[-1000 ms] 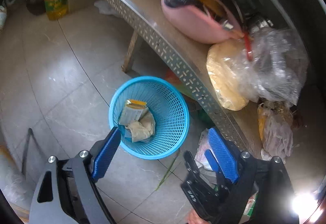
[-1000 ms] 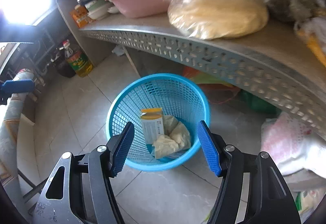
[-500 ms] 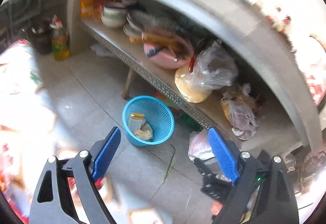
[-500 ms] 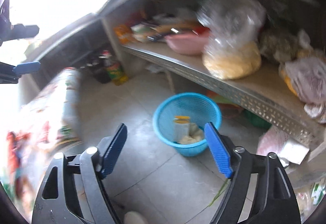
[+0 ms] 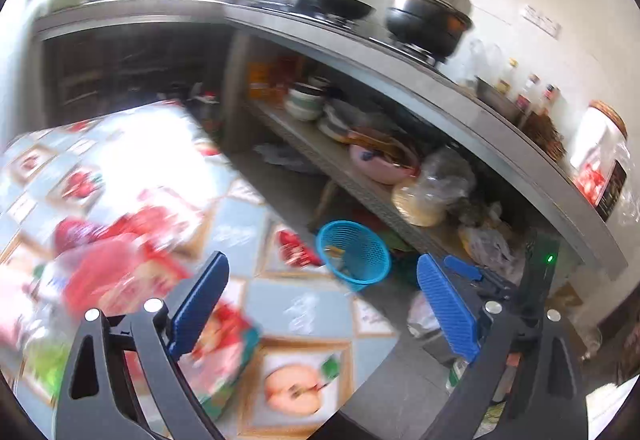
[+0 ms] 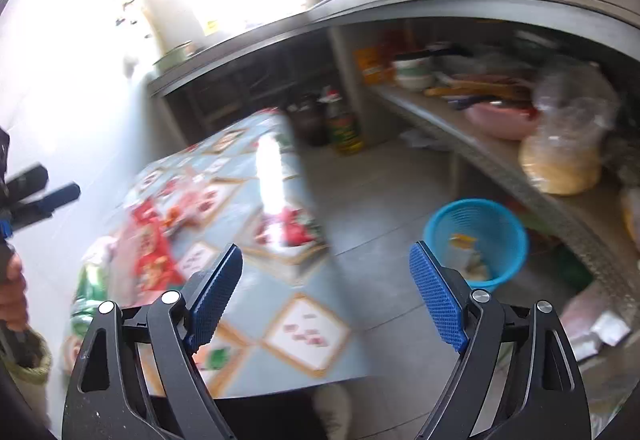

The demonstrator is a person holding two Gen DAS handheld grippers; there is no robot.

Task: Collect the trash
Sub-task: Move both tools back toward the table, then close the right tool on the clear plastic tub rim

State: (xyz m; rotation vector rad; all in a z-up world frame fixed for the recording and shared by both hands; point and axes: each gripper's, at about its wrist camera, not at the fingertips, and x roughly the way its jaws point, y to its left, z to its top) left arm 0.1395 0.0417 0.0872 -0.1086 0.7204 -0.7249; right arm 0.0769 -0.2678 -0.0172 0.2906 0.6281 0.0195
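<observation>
1. Trash already sits in the round blue plastic mesh basket (image 6: pixel 476 240) on the grey tiled floor (image 6: pixel 384 192), tucked beside the perforated metal lower shelf (image 6: pixel 500 156), probably so it stays out of the walkway; a yellow-topped carton (image 6: pixel 460 252) and crumpled paper lie inside.
2. My left gripper (image 5: pixel 320 308) stands wide, its jaws having just been opening, with nothing between the blue pads.
3. My right gripper (image 6: pixel 326 300) is likewise spread and empty (its jaws have also just been opening).
4. Both point down over the table with the blue fruit-patterned cloth (image 6: pixel 240 240), well apart from the basket.
5. Blurred red wrappers (image 5: pixel 120 272) lie there; I judge those the next trash to collect.
</observation>
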